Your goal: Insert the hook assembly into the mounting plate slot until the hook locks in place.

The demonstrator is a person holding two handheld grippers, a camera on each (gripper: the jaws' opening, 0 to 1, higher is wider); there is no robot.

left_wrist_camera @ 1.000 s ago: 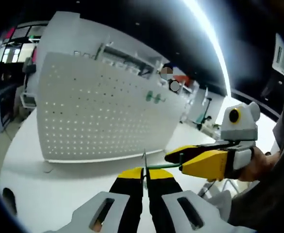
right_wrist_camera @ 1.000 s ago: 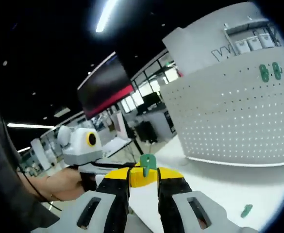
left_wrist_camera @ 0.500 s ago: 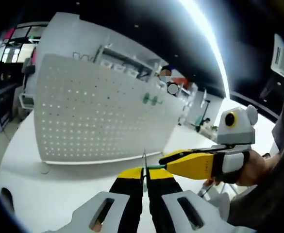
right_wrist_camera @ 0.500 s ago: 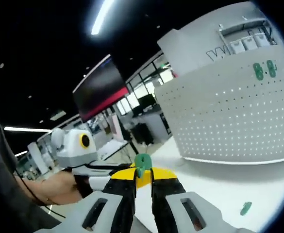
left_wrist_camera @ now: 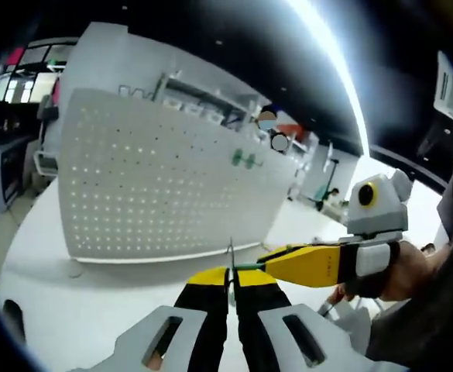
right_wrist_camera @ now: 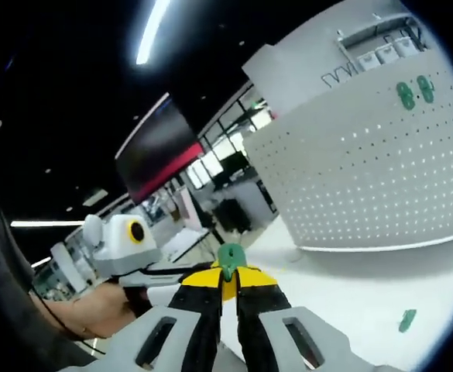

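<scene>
The left gripper [left_wrist_camera: 231, 280] and right gripper [right_wrist_camera: 228, 277] both clamp the hook [right_wrist_camera: 230, 258] between their closed tips. The pegboard [left_wrist_camera: 156, 186] stands well apart behind.

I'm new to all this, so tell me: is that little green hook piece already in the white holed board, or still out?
Out. The green hook piece is pinched in the right gripper, well short of the white holed board.

Dark wall screen [right_wrist_camera: 160, 159], ceiling light strip [right_wrist_camera: 149, 32]
</scene>
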